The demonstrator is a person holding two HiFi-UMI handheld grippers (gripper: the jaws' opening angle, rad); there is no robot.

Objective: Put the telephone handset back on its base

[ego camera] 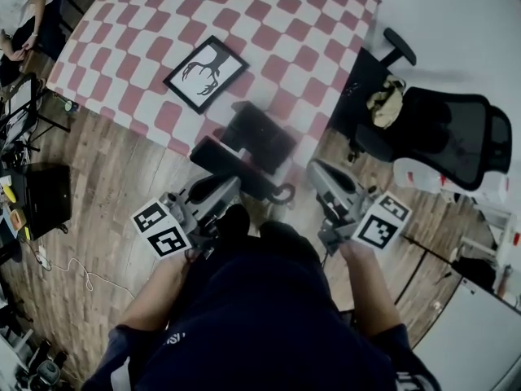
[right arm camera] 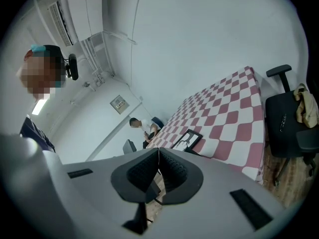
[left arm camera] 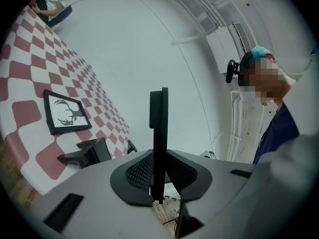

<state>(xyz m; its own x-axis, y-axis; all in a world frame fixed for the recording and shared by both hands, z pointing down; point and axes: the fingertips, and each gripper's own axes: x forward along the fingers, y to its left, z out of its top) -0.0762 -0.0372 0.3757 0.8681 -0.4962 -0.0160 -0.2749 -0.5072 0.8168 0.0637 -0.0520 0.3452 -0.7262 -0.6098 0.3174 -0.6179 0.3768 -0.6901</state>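
The black telephone handset [ego camera: 247, 174] hangs over the near edge of the checkered table [ego camera: 146, 23], its coiled cord [ego camera: 284, 194] dangling at its right end. My left gripper [ego camera: 228, 186] is shut on it. In the left gripper view the handset [left arm camera: 159, 126] stands edge-on and upright between the pads of the left gripper [left arm camera: 159, 176]. The black base [ego camera: 262, 133] sits on the table just beyond it, and the base [left arm camera: 85, 153] lies low and to the left in that view. My right gripper [ego camera: 316, 169] hovers to the handset's right, shut and empty. The right gripper [right arm camera: 158, 169] has its pads touching.
A framed antler picture [ego camera: 206, 73] lies on the table left of the base. A black office chair [ego camera: 456, 133] and a second chair with a tan bundle [ego camera: 387, 101] stand at the right. A person [ego camera: 18, 15] sits far left. A white cable [ego camera: 77, 269] runs over the wooden floor.
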